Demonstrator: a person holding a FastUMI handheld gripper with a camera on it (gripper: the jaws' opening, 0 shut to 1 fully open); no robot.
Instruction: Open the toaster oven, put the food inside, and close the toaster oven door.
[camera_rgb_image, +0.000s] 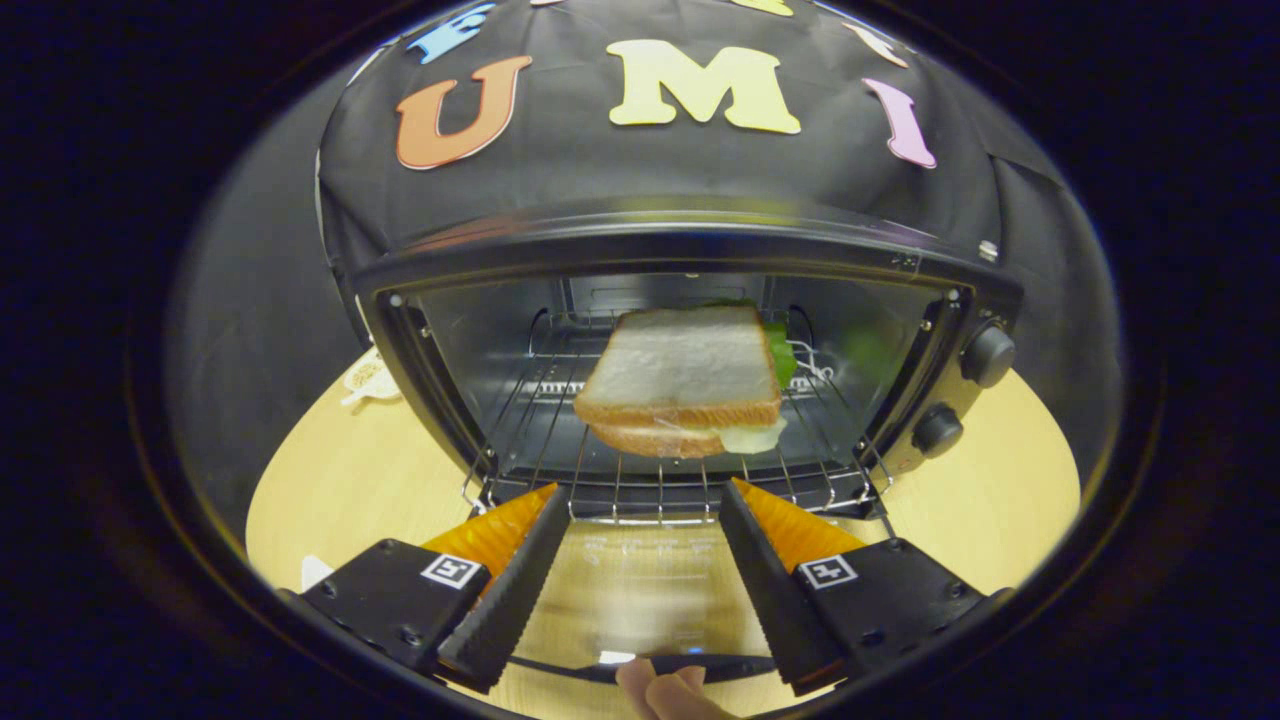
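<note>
Sandwich (682, 382) on rack (660, 490), tool (640, 500) spread, empty

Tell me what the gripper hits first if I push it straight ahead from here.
Probably the front edge of the wire oven rack, just ahead of the open gripper; beyond it sits the white-bread sandwich inside the black toaster oven. Depth is hard to judge.

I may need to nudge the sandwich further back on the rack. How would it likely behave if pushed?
The sandwich would probably squash rather than slide: its bread looks soft. Its layers might shear apart, since filling already pokes out at the side. The wire rack could snag the bottom slice. The open gripper sits empty just short of the rack.
</note>
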